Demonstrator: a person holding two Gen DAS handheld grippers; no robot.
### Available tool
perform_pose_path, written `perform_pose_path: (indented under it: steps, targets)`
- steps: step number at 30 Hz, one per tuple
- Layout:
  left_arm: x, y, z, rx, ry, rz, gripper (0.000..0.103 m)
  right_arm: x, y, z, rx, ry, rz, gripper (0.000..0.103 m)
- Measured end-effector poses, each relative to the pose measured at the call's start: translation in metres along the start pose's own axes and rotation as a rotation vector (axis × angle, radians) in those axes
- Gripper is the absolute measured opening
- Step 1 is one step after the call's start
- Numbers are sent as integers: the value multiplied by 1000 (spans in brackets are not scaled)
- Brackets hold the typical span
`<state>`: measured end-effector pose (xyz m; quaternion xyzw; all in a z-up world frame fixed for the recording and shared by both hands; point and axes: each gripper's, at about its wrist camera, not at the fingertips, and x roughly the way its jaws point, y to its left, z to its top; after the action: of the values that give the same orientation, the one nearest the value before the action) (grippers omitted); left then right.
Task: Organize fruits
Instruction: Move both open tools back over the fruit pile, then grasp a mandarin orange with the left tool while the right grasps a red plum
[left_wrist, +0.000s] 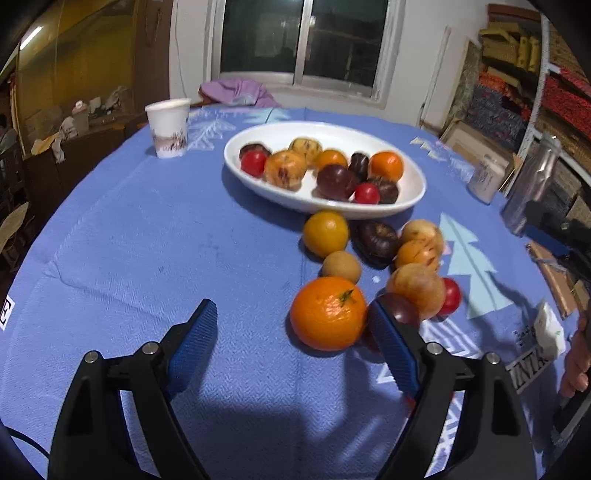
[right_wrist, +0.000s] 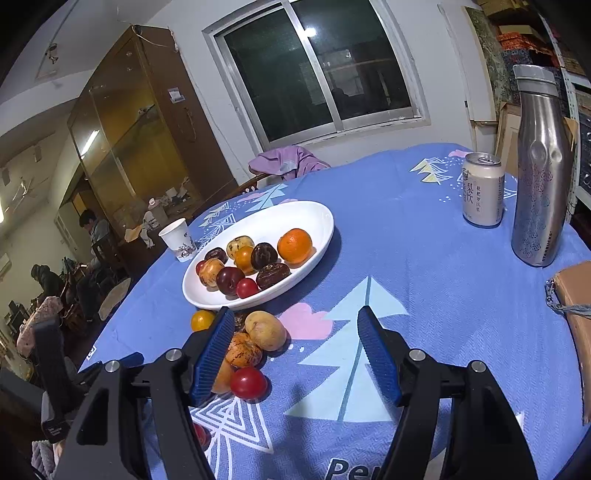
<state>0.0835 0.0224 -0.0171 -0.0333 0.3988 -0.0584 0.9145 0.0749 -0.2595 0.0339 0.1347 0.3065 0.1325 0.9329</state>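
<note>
The white oval dish (left_wrist: 413, 173) sits mid-desk on a blue tree-print cloth (left_wrist: 147, 240) below a dark window (left_wrist: 303, 40), holding about ten fruits; eight or so more lie loose just in front of the dish, some overlapping and hard to count. Beyond the dish stand one paper cup (left_wrist: 168, 127), one can (right_wrist: 483, 189) and one steel bottle (right_wrist: 540, 166). Left gripper (left_wrist: 291, 317) and right gripper (right_wrist: 295, 325) hold their fingers apart, empty; the left's right finger (left_wrist: 393, 347) hides part of a dark fruit.

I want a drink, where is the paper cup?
In the left wrist view the paper cup stands upright on the blue tablecloth at the far left, just left of the white oval dish of fruit.
</note>
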Motion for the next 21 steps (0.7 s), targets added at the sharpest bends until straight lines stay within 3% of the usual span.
perform_pose_path:
  steps: [3,7,8,10,13,15,18,20,21]
  targets:
    - [0,13,0,-51,-3,10,93,0,0,0,0,-1,0,70]
    - [-20,37,3,-115,-109,192,91,1,-1,1,11,-2,1,70]
    - [-23,44,2,-140,-118,202,91,1,-2,1,14,-1,3,70]
    - [-29,52,3,-179,-140,156,91,0,-3,1,16,-4,8,70]
    - [-32,40,3,-122,-161,134,91,-2,-2,1,10,-10,15,70]
    - [-23,26,3,-50,-124,141,91,-2,-2,2,9,-11,16,70]
    - [-14,23,5,-38,-90,145,91,-2,-3,1,12,-9,17,70]
    - [-10,31,5,-81,-72,119,86,-2,-3,1,9,-7,19,70]
    - [-8,36,5,-100,-63,109,79,-1,-2,1,7,-5,18,70]
